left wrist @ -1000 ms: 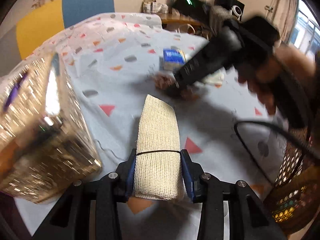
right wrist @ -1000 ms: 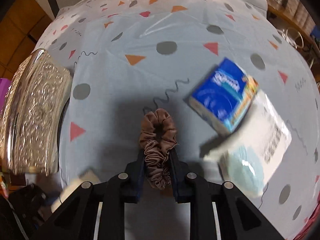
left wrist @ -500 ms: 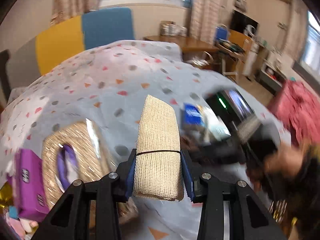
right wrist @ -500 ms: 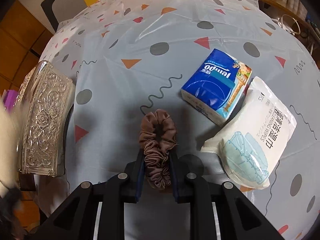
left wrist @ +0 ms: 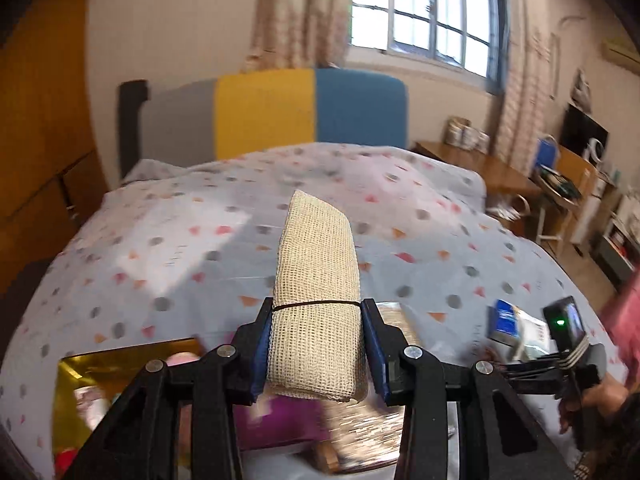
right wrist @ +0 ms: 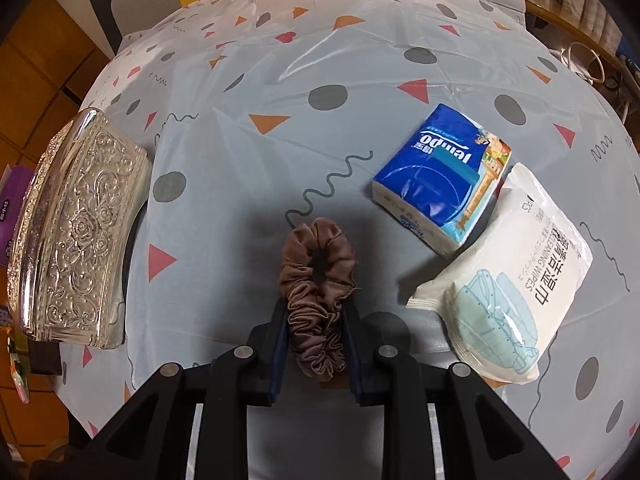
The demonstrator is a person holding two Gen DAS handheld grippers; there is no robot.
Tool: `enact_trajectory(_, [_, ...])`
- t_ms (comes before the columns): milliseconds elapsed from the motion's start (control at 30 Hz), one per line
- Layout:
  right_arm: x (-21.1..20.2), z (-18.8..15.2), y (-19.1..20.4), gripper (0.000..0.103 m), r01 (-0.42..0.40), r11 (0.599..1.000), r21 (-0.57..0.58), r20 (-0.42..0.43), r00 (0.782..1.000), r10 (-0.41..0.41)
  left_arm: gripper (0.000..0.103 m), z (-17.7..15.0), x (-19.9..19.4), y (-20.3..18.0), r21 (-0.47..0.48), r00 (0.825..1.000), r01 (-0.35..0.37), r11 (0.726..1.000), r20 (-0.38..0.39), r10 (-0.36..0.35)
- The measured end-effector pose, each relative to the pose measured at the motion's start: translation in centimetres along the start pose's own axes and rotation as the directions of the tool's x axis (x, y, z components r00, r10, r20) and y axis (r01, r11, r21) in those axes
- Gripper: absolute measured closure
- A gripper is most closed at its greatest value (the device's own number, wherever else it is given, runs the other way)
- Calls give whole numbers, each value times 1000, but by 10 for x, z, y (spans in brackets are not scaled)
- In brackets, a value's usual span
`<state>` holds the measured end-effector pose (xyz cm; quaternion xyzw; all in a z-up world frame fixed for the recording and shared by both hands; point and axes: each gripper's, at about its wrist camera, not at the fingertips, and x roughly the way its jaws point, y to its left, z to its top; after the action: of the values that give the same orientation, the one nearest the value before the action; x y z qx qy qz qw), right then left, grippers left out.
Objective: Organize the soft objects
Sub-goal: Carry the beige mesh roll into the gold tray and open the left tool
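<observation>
— Left gripper (left wrist: 316, 350)? 
— Pinching a beige mesh cloth roll (left wrist: 316, 292), long axis pointing forward along the fingers, black band across it.

— Right gripper (right wrist: 316, 346)? 
— Clamped on a brown satin scrunchie (right wrist: 318, 280), ruffled loop pointing forward, just above the dotted bedsheet (right wrist: 240, 80).

— Hard to make out? 
— Blurred gold box (left wrist: 120, 376) and purple pack (left wrist: 276, 424) beneath the roll, partly hidden.

— Nearby? 
— Embossed silver case (right wrist: 76, 236), blue tissue pack (right wrist: 444, 176) touching a white wipes pouch (right wrist: 520, 284).

window (left wrist: 424, 16) daylit | curtains (left wrist: 298, 12) | wooden desk (left wrist: 480, 168) | cream wall (left wrist: 168, 20)

Left view level across tablecloth (left wrist: 168, 240) — right steeply down, near.
</observation>
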<state>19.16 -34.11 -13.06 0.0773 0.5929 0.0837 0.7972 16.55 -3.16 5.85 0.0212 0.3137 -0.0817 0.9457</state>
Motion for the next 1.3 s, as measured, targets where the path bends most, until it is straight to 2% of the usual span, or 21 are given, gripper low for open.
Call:
enact_trajectory(167, [3,0,-1,78,-9,1000,8,2,1000,9,61,-19,-23,34,-30,998,-54,998,31,55])
enact_trajectory(333, [3,0,3,70,-9,1000,-14,5,1000,9,61,-40,-40,59,-61,994,-99,993,41,102])
enact_trajectory(400, [4,-1,10,67,16,999,-52,16,1000,-16,61,-47,-44,69,-80,993,-111,991,34,114])
enact_trajectory(467, [5,-7,25,66,88,984,-152,53,995,-80,61,-57,-49,80,-104,992,-122,987,24,125])
enact_trajectory(500, [7,-11,37,66,155,961,-228,80,987,-140,61,-61,-50,84,-111,991,-127,986,20,130])
enact_trajectory(533, [8,-12,43,66,182,951,-248,90,982,-165,61,-67,-51,91,-122,990,-138,983,13,141])
enact_trajectory(1000, [9,-12,41,66,184,963,-196,97,981,-167,61,-120,-72,150,-163,963,-270,949,-23,270])
enact_trajectory(1300, [9,-12,44,66,206,963,-176,105,976,-189,61,-140,-78,177,-204,951,-308,929,-54,304])
